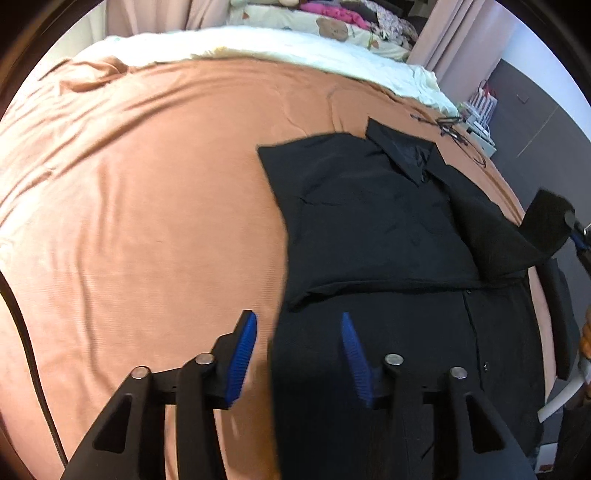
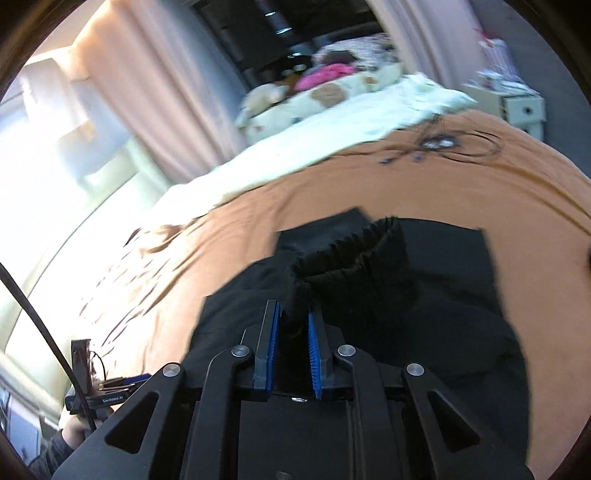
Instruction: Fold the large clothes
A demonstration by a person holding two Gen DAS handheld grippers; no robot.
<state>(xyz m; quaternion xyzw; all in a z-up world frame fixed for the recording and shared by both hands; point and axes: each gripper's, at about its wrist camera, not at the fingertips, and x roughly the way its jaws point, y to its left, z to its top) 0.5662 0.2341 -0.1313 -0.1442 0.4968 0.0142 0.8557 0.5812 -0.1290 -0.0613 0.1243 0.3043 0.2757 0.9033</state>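
Observation:
A large black button shirt (image 1: 373, 221) lies partly folded on an orange bed cover (image 1: 147, 184), collar at the far end. My left gripper (image 1: 297, 321) is open and empty just above the shirt's near left edge. My right gripper (image 2: 293, 314) is shut on the black sleeve cuff (image 2: 343, 251) and holds it lifted above the shirt (image 2: 443, 295). In the left wrist view the lifted sleeve (image 1: 539, 229) rises at the right edge.
A white blanket (image 1: 258, 44) and pillows with piled clothes (image 1: 332, 18) lie at the bed's head. Thin black cables (image 2: 443, 144) lie on the orange cover beyond the shirt. A white bedside unit (image 2: 524, 107) stands at the right.

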